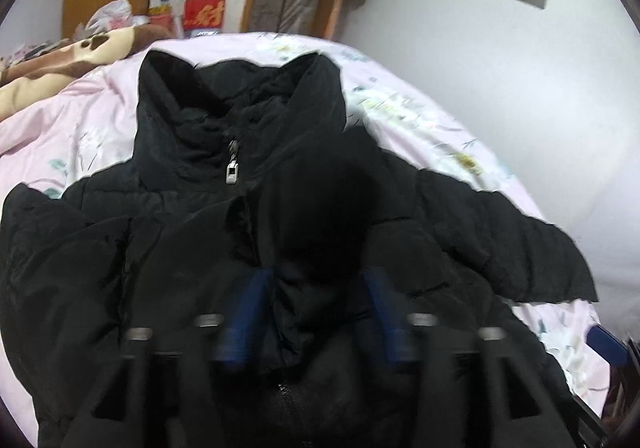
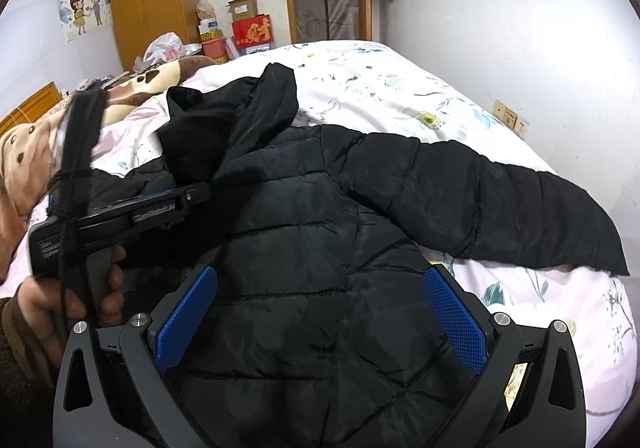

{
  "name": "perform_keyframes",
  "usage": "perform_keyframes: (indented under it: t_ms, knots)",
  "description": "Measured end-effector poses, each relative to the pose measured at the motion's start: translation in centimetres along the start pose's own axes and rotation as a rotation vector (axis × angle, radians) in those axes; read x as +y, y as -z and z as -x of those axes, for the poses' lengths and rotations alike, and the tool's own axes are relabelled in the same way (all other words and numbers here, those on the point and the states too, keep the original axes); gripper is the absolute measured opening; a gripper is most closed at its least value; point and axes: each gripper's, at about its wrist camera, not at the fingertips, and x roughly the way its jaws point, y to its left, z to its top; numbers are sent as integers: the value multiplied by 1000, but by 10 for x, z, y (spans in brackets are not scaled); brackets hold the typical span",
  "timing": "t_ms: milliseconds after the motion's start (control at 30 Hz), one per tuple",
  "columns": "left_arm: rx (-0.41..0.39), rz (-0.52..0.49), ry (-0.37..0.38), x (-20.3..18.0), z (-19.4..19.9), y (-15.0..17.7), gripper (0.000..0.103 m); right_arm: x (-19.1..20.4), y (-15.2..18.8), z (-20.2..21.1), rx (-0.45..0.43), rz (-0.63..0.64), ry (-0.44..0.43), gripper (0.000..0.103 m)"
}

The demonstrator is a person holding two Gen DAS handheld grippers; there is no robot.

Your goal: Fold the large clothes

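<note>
Hovering both hand-held grippers, left (image 1: pixel 316 312) and right (image 2: pixel 320 312), jaws apart and empty, over the near chest of the black puffer jacket (image 2: pixel 320 240) lying zipped on the bed (image 2: pixel 400 88); next, probably grasping the far-right sleeve (image 2: pixel 500 204) and folding inward.

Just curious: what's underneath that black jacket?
The black jacket lies on a pink flowered quilt covering the bed. Whatever sits directly beneath the jacket is hidden.
</note>
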Motion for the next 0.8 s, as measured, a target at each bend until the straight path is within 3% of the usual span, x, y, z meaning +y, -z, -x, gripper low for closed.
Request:
perform_keyframes:
  t_ms: [33,233,333,500,700,733,800]
  knots:
    - [-20,3,-2,2,6,-1,85,1,-3,-1,-1,3,0,103]
    - [-65,20,27,32,52,-9,85,12,-26,-20,-1,28,-13,103]
    - [-95,28,-64,66,77,-11,85,19,-39,-43,22,41,-21,103]
    - [-71,149,-236,133,89,-8,85,31,-50,-96,110,48,-11,103]
    - [8,225,-285,174,71,4,85,45,-51,-134,150,59,-48,103]
    - [13,224,-285,179,69,6,85,47,-51,-138,157,57,-58,101]
    - [27,239,-287,182,61,8,85,51,-50,-144,178,61,-91,74]
